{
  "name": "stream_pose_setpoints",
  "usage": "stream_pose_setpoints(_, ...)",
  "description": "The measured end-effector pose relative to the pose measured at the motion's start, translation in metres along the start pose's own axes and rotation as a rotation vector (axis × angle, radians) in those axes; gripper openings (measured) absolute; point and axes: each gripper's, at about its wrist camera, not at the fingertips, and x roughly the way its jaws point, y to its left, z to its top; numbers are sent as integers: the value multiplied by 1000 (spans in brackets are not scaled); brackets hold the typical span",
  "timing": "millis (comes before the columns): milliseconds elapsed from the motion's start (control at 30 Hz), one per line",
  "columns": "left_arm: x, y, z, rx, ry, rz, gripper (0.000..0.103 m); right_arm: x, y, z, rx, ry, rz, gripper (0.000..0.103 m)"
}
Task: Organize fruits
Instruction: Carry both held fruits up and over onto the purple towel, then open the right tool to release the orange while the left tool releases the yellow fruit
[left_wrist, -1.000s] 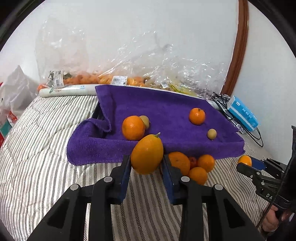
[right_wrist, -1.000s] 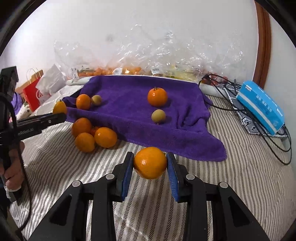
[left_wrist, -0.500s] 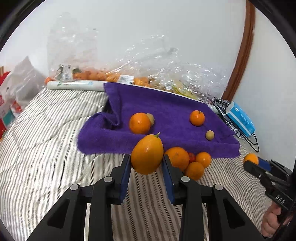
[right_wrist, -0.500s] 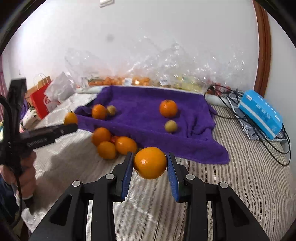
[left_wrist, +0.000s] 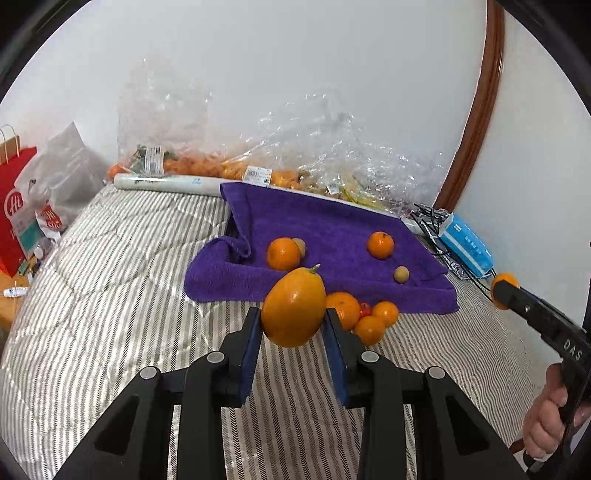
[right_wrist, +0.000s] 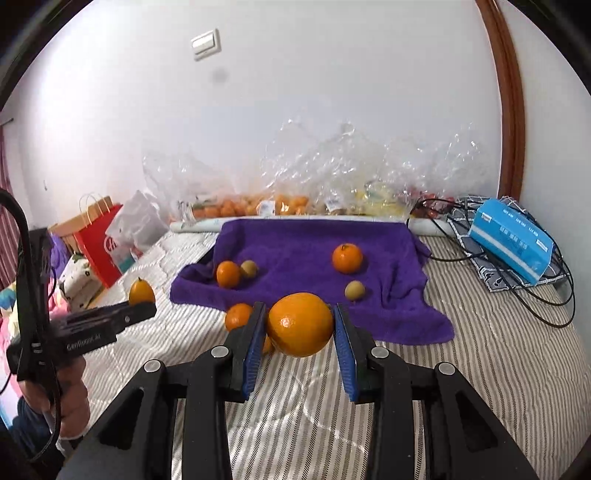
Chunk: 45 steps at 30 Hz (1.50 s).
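Observation:
My left gripper (left_wrist: 293, 325) is shut on an oval yellow-orange fruit (left_wrist: 293, 307) with a short stem, held above the striped bedcover. My right gripper (right_wrist: 300, 330) is shut on a round orange (right_wrist: 300, 324), also lifted off the bed. A purple towel (left_wrist: 332, 229) lies ahead with two oranges (left_wrist: 283, 254) (left_wrist: 380, 244) and two small pale fruits (left_wrist: 400, 274) (left_wrist: 299, 246) on it. A heap of several oranges (left_wrist: 369, 317) rests on the bedcover at the towel's near edge. Each gripper shows in the other's view: the right one (left_wrist: 504, 291), the left one (right_wrist: 142, 306).
Clear plastic bags of fruit (left_wrist: 280, 173) line the wall behind the towel. A blue box (right_wrist: 511, 240) and black cables (right_wrist: 546, 295) lie at the right. A red paper bag (left_wrist: 14, 199) and white bags stand at the left off the bed.
Both grippers have risen with their fruits still held, so the towel and the heap of oranges look farther away and lower. More of the wall shows in the right wrist view.

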Motion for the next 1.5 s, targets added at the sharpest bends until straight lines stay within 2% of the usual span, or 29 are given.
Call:
stream_pose_setpoints(200, -3, 0, 12, -23, -10, -14, 32, 2, -2, 14, -10, -22, -22, 36)
stream_pose_setpoints(533, 23, -10, 42, -11, -18, 0, 32, 21, -14, 38, -40, -49, -37, 36)
stream_pose_setpoints(900, 69, -29, 70, -23, 2, -28, 32, 66, -35, 60, -51, -25, -59, 36)
stream_pose_setpoints(1133, 107, -42, 74, -25, 31, -39, 32, 92, -54, 71, -38, -32, -105, 36)
stream_pose_setpoints(1200, 117, -43, 70, -25, 41, -39, 32, 103, -60, 66, -27, -17, -105, 36)
stream_pose_setpoints(1333, 130, -40, 61, -28, 53, -52, 32, 133, -74, 50, -3, 84, -117, 36)
stream_pose_setpoints(1500, 137, -38, 56, -24, 69, -52, 32, 144, -79, 42, -6, 116, -159, 36)
